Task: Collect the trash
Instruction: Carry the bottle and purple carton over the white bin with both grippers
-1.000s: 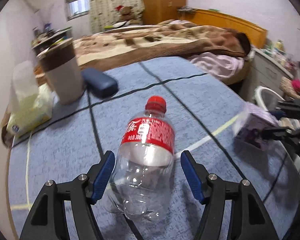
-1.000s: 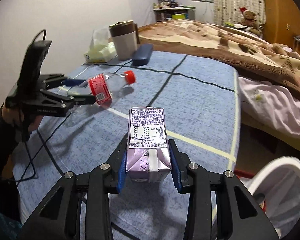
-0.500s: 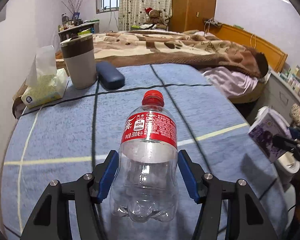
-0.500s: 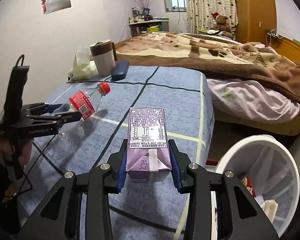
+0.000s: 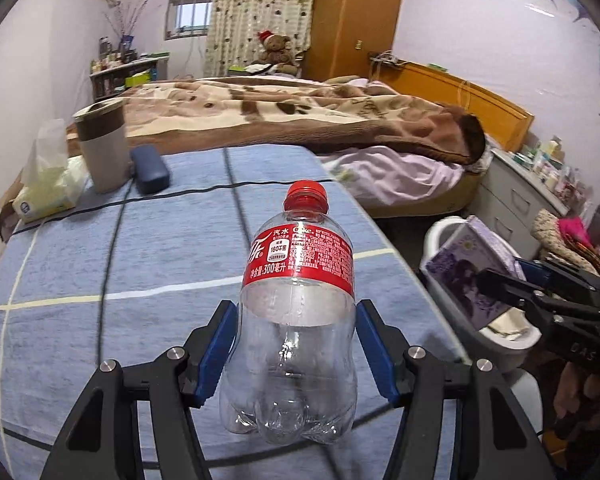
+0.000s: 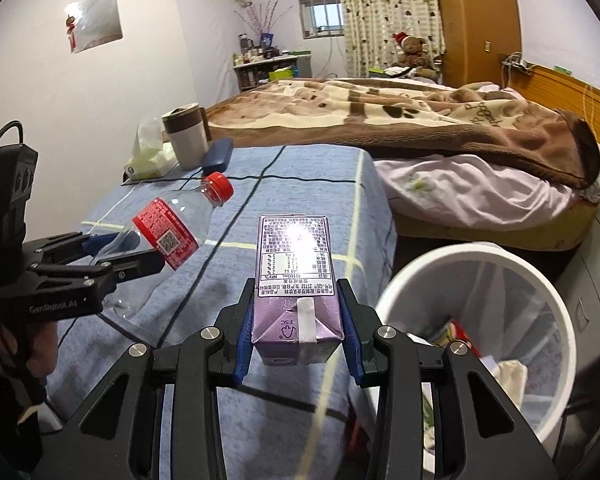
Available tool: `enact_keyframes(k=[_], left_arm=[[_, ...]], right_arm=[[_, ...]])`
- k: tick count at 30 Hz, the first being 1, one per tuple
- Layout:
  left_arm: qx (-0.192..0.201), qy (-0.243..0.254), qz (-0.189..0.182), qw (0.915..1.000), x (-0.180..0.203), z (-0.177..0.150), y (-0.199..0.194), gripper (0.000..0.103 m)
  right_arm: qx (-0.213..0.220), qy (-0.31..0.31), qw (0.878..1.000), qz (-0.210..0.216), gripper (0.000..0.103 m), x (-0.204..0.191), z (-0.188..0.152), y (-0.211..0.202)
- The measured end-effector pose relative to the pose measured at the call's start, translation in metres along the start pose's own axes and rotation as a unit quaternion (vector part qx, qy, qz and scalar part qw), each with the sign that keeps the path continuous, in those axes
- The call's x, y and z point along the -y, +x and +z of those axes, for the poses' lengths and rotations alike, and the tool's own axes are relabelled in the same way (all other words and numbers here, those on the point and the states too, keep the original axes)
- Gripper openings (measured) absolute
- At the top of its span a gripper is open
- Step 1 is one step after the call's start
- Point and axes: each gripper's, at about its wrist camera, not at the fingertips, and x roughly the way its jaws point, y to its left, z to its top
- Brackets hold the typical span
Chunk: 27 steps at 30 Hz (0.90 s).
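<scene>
Both pieces of trash are being carried off the counter [image 6: 172, 304] toward the white bin [image 6: 472, 320], which is standing on the floor just beside the counter's edge at about four o'clock in the right wrist view. Two items are travelling at once, one per hand, probably so that a single trip clears both.

The left tool [image 5: 296, 344] is gripping the empty plastic bottle [image 5: 300, 320] around its clear lower body, below the red label, with the red cap pointing away at twelve o'clock. Its blue pads [image 5: 216, 352] are pressing on the bottle's two sides, so the jaws are standing fairly wide, simply because the bottle is wide. The right wrist view is showing the bottle hanging clear above the blue cloth, tilted with its cap toward one o'clock.

The right tool [image 6: 298, 332] is clenching the purple drink carton [image 6: 296, 280] by its two narrow sides near the bottom end, jaws about half closed, printed panel facing up. In the left wrist view the carton is already sitting over the bin's mouth at three o'clock, so, as I judge it, it is the first to be dropped, with the bottle to follow.

At eleven o'clock on the counter, the tumbler [image 5: 102, 148], tissue pack [image 5: 46, 196] and dark case [image 5: 150, 170] are standing apart from all this.
</scene>
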Motion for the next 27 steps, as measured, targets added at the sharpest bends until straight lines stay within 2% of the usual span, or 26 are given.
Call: enact_keyframes(k=[12,27], left_arm=[[-0.002,0.030,-0.049,0.9984,0.063,0.001,0.004,0.061],[-0.018,0.077,-0.102,0.9917,0.134,0.005,0.031,0.061]], right_arm=[[0.012,0.031,0.999,-0.034,0.038,0.029,-0.013,-0.022],[0.015,0.071,0.995,-0.075,0.039,0.074,-0.032,-0.040]])
